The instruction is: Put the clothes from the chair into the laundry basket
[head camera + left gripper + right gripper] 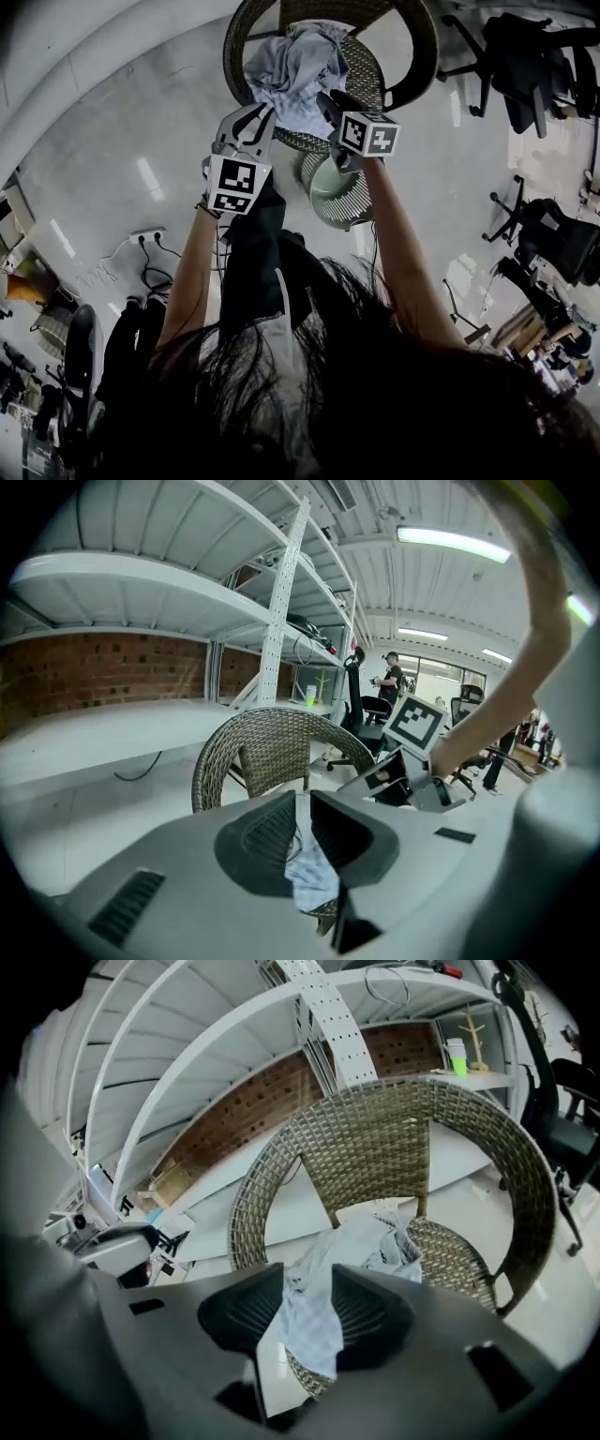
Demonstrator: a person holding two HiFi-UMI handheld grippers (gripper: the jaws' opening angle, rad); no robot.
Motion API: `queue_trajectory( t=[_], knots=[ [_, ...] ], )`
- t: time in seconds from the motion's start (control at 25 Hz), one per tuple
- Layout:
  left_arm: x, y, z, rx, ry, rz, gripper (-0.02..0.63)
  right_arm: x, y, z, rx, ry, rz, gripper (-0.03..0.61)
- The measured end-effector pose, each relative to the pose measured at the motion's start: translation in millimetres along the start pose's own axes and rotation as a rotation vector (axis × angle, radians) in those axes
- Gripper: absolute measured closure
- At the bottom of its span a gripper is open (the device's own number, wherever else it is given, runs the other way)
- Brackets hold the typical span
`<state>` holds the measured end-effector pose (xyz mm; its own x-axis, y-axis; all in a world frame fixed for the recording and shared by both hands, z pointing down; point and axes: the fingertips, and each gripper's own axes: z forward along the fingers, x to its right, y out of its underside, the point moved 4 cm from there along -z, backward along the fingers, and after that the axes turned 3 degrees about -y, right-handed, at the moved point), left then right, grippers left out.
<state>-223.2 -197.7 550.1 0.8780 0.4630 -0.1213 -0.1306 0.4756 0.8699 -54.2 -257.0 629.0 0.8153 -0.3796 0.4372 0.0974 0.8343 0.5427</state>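
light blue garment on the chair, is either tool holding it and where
The left tool pinches the garment by a near-edge fold; another fold sits between the jaws of the right tool, grip unclear.

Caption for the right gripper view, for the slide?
Right gripper at the wicker chair, the light blue garment from its seat lying between the fingers.

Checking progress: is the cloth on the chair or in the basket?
On the chair: the crumpled cloth lies heaped on its wicker seat. The basket stands on the floor beside it.
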Motion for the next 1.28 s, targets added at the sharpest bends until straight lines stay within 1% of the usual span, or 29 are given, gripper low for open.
queue_trajectory(
  t=[0.04,0.2,0.36,0.52,0.6,0.76,0.84,0.92,0.96,1.0,1.08,1.16,1.28],
  knots=[
    [-1,5,4,-0.006,0.003,-0.002,0.553,5,1,8,-0.011,0.003,0.005,0.411],
    [-5,27,14,-0.031,0.015,-0.007,0.553,20,2,41,-0.03,0.026,0.01,0.337],
    [-7,48,20,-0.063,0.023,-0.015,0.552,33,-3,74,-0.033,0.084,-0.004,0.3],
    [-10,62,20,-0.082,0.02,-0.03,0.553,42,-1,107,-0.089,0.145,-0.082,0.286],
    [-12,69,17,-0.087,0.013,-0.046,0.552,51,6,122,-0.132,0.181,-0.094,0.282],
    [-17,80,14,-0.095,-0.001,-0.071,0.553,74,29,138,-0.259,0.281,-0.076,0.284],
    [-20,85,13,-0.099,-0.01,-0.079,0.552,81,34,142,-0.294,0.316,-0.072,0.293],
    [-23,91,13,-0.106,-0.019,-0.087,0.552,84,35,143,-0.31,0.33,-0.07,0.407],
    [-24,92,12,-0.109,-0.024,-0.09,0.552,84,35,142,-0.315,0.329,-0.066,0.444],
    [-25,93,10,-0.11,-0.027,-0.094,0.552,82,35,141,-0.317,0.321,-0.056,0.469],
    [-25,90,8,-0.101,-0.028,-0.097,0.553,80,34,137,-0.305,0.279,-0.003,0.503],
    [-25,84,7,-0.089,-0.027,-0.092,0.553,78,29,129,-0.256,0.202,0.11,0.516],
    [-21,77,4,-0.083,-0.031,-0.085,0.552,72,16,110,-0.136,0.051,0.33,0.523]
  ],
)
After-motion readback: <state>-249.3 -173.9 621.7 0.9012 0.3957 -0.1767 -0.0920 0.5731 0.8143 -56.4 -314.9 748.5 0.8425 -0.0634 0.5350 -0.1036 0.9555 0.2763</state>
